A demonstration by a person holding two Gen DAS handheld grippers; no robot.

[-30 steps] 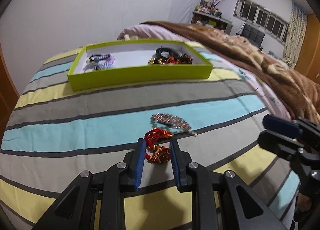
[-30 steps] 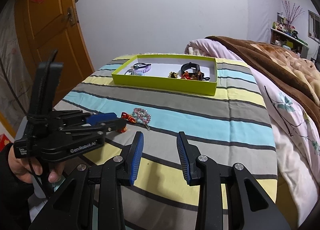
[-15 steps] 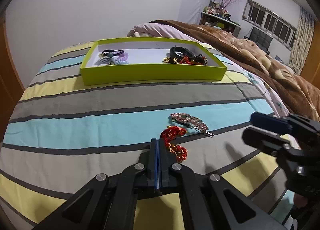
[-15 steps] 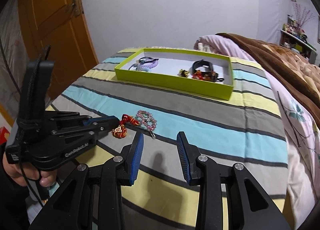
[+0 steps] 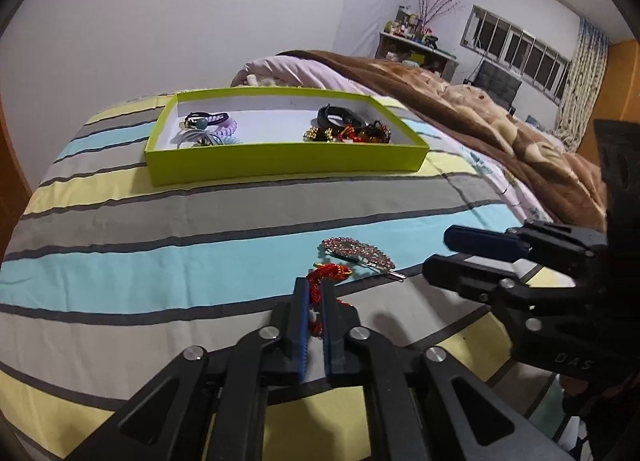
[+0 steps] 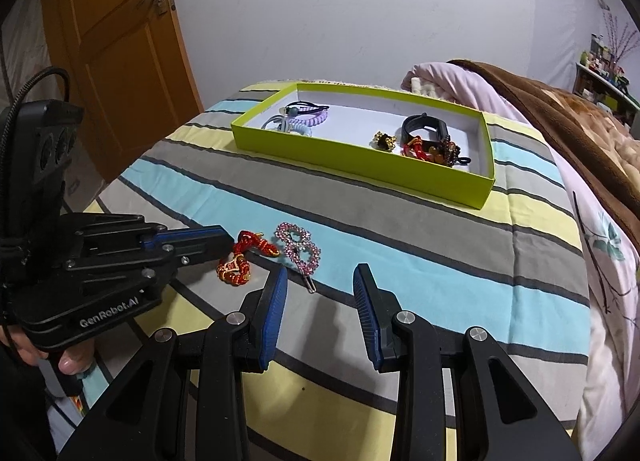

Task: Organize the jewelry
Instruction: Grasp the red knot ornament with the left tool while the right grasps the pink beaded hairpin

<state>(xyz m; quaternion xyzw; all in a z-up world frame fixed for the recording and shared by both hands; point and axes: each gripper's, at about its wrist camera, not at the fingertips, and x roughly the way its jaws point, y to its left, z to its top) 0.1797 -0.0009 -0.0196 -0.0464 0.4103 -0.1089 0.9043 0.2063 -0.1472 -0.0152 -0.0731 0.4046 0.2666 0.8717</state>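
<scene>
While my left gripper [image 5: 315, 303] was opening around the red charm [image 5: 326, 281], I judged a deeper bite wise; my right gripper [image 6: 320, 297] gaped empty beside the hairpin [image 6: 299, 249].

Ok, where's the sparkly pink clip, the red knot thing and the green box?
sparkly pink clip [image 6: 299, 249]: right wrist view, its jewelled middle.
red knot thing [image 6: 235, 267]: right wrist view, its lower knotted loop.
green box [image 5: 280, 160]: left wrist view, its near outer wall.
</scene>
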